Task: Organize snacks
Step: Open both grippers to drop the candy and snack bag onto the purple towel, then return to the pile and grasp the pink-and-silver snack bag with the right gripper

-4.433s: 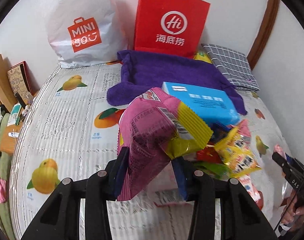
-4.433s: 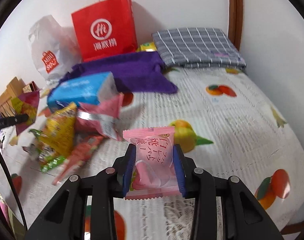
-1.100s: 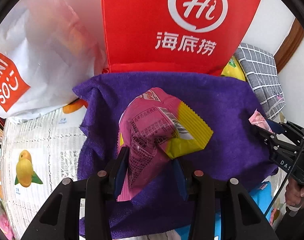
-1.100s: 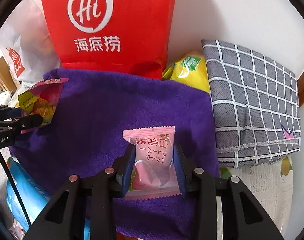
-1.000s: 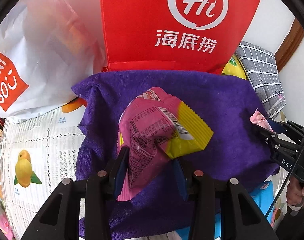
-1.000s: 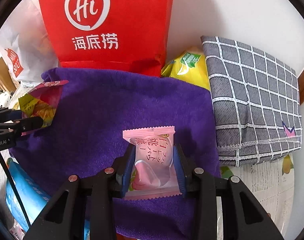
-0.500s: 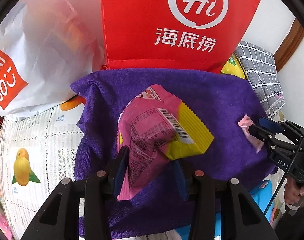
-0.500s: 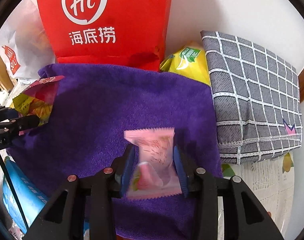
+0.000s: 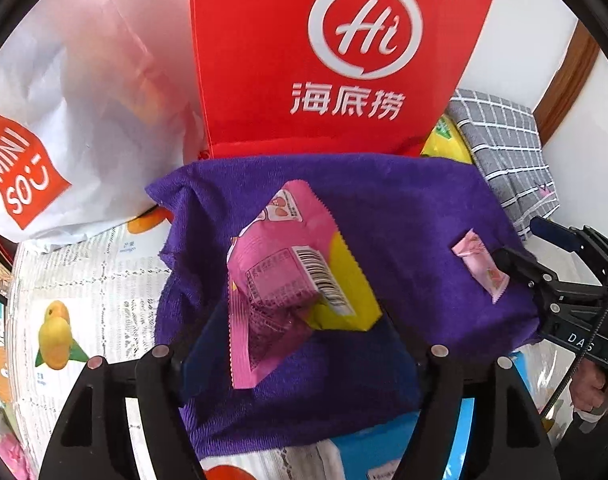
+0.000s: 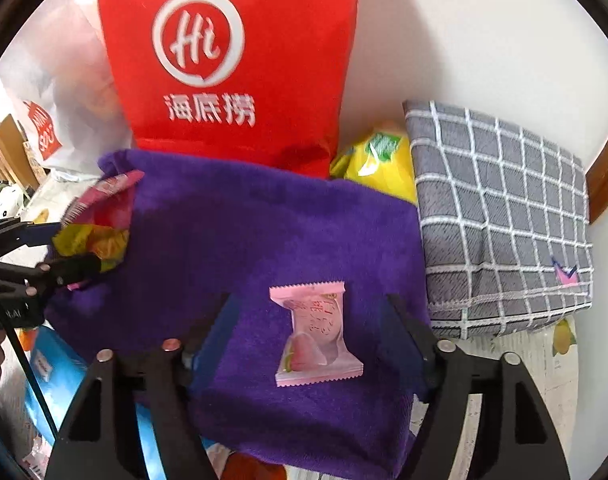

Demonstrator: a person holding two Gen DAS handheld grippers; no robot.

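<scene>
White bag (image 9: 64, 120): left of the purple towel (image 9: 383, 208), standing against the wall, orange label.

Red bag (image 9: 335, 56): upright at the towel's far edge, white round logo.

Left gripper (image 9: 300, 340): above the towel's left half. Jaws have just been opening and stand spread; the pink-and-yellow pack (image 9: 288, 280) sits between them with gaps at both sides, lying or dropping on the towel, barcode side up.

Blue box (image 9: 387, 448): at the towel's near edge, partly under it.

Candy (image 10: 315, 336): small pink wrapper, flat on the towel's right half.

Right gripper (image 10: 309, 328): above the candy. Jaws have just been opening and stand wide, pads clear of the wrapper on either side.

Yellow pack (image 10: 379, 160): at the towel's far right corner, wedged between red bag and grey cloth.

Grey cloth (image 10: 503, 216): checked, folded, touching the towel's right edge.
</scene>
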